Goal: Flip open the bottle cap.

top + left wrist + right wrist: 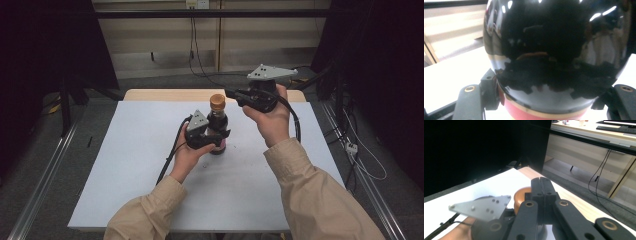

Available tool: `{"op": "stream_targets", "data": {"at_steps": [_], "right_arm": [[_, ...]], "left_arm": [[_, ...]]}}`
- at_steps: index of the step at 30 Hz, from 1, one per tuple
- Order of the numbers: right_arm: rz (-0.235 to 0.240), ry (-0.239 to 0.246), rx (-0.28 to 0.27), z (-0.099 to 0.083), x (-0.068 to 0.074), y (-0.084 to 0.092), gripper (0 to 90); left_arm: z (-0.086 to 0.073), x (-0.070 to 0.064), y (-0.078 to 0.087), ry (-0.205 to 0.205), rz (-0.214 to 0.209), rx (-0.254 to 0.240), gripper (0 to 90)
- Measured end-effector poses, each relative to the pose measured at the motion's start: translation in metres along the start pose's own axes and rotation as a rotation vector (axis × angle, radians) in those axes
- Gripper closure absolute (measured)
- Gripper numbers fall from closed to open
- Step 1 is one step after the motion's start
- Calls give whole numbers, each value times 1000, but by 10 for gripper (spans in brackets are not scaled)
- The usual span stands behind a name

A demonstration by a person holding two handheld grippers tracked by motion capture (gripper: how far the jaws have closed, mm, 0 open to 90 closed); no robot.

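On white tabletop, dark bottle.

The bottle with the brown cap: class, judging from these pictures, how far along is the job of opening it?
Done: the left tool is clamped around the dark bottle, which stands upright on the white table; its jaws flank the glass in the left gripper view.

In hand: the right tool hovers shut beside the brown cap.

Left: the cap is on and ungripped, so probably opening it remains.
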State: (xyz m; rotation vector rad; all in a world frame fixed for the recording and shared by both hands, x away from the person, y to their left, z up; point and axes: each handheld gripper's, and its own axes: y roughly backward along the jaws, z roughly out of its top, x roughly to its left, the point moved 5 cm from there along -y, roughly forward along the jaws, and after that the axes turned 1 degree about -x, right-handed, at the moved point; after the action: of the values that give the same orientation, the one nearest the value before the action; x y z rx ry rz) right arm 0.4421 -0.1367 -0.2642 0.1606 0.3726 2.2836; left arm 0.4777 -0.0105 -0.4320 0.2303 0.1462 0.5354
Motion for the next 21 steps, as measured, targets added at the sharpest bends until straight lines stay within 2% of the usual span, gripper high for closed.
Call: {"op": "stream_targets", "data": {"at_steps": [2, 7, 8, 13, 21], "right_arm": [[-2, -5, 3, -5, -2, 1, 900], [7, -27, 8, -14, -5, 3, 900], [7, -27, 8, -14, -5, 3, 900], [14, -30, 29, -21, -7, 2, 900], [21, -28, 63, -30, -7, -1, 900]], "left_arm": [[0, -1, -1, -1, 8, -5, 305], [0, 0, -1, -4, -7, -12, 304], [0, 0, -1, -3, 41, -9, 304], [0, 0, -1, 7, 43, -16, 302], [-1, 0, -1, 1, 40, -14, 302]]}}
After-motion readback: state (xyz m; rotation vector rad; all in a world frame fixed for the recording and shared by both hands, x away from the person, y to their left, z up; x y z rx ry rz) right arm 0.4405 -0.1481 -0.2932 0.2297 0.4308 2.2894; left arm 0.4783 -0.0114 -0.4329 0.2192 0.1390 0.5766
